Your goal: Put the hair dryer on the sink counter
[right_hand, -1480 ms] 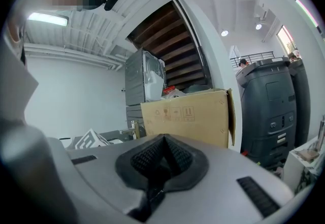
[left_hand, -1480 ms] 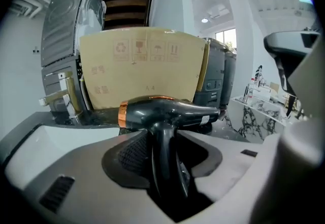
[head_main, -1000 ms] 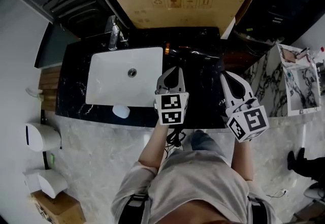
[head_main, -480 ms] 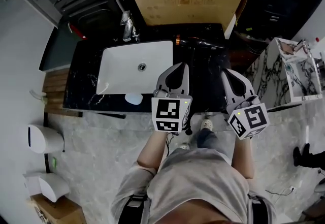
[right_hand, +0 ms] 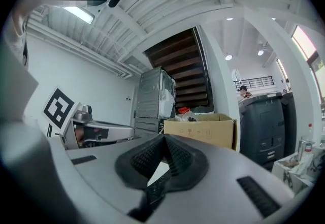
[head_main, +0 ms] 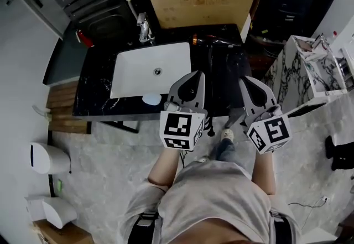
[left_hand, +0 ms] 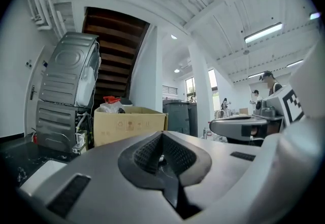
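Hair dryer (head_main: pixel 207 43): dark and hard to make out. It lies on the back part of the black bench, at 3 o'clock from the basin, with an orange glint at its left end. Neither gripper touches it.
Bench (head_main: pixel 97 91): a black sink counter with pale veins.
Basin (head_main: pixel 133 81): white and rectangular, sunk into the bench, with a round drain near its middle.
Tap (head_main: pixel 144 28): shiny metal, at 12 o'clock from the basin.
Small white thing (head_main: pixel 150 99): oval, on the bench's front edge at 6 o'clock from the basin. What it is cannot be told.
Cardboard box (head_main: pixel 202 4): open-topped, at 12 o'clock from the hair dryer, just behind the bench.
Left hand-held gripper (head_main: pixel 193 75): jaws closed together with nothing between them. It is held level, at 6 o'clock from the hair dryer and well apart from it.
Right hand-held gripper (head_main: pixel 246 80): jaws also pressed together and empty. It is at 3 o'clock from the left one, by the bench's front right corner.
Person (head_main: pixel 213 204): in a grey shirt, with both forearms stretched toward the bench.
Side cabinet (head_main: pixel 296 74): marble-patterned, at 3 o'clock from the bench.
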A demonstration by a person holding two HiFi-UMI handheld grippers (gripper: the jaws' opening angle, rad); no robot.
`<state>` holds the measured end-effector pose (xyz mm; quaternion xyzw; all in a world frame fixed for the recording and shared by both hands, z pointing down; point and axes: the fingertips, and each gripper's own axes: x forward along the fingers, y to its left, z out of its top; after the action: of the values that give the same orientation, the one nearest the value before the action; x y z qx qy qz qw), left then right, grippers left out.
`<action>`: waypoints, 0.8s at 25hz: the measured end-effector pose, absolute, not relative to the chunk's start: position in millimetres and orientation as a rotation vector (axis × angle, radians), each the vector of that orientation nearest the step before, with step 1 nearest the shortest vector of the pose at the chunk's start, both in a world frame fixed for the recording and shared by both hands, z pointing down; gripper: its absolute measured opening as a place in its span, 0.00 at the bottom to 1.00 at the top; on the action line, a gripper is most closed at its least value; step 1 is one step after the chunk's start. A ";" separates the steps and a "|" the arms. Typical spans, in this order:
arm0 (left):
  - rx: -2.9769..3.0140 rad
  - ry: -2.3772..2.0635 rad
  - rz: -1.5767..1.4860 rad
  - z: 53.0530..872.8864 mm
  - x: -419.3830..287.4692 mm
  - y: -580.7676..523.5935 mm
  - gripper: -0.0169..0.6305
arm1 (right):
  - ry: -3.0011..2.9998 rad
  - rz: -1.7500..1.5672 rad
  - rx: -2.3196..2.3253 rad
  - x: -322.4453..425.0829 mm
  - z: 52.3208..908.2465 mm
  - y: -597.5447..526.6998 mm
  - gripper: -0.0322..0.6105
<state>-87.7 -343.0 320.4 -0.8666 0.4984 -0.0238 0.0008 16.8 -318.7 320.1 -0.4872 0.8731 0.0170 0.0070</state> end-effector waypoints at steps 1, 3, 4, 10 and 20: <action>-2.727 1.557 -0.068 319.5 -88.4 -336.8 0.05 | 2.722 0.057 -1.533 16.1 319.8 -312.4 0.06; -2.733 1.543 -0.055 317.6 -89.7 -325.7 0.05 | 2.713 0.075 -1.546 14.3 319.1 -301.0 0.06; -2.733 1.538 -0.051 316.6 -90.1 -321.2 0.05 | 2.711 0.088 -1.548 13.5 318.3 -296.3 0.06; -2.740 1.518 -0.028 311.4 -94.7 -300.6 0.05 | 2.709 0.134 -1.551 7.6 311.6 -274.2 0.06; -2.749 1.510 -0.012 311.7 -99.1 -283.3 0.05 | 2.691 0.150 -1.574 5.4 310.5 -255.6 0.06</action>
<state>-99.1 -283.3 311.7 -0.8764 0.4816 -0.0037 0.0026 5.4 -255.6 310.5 -0.5044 0.8621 0.0482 0.0104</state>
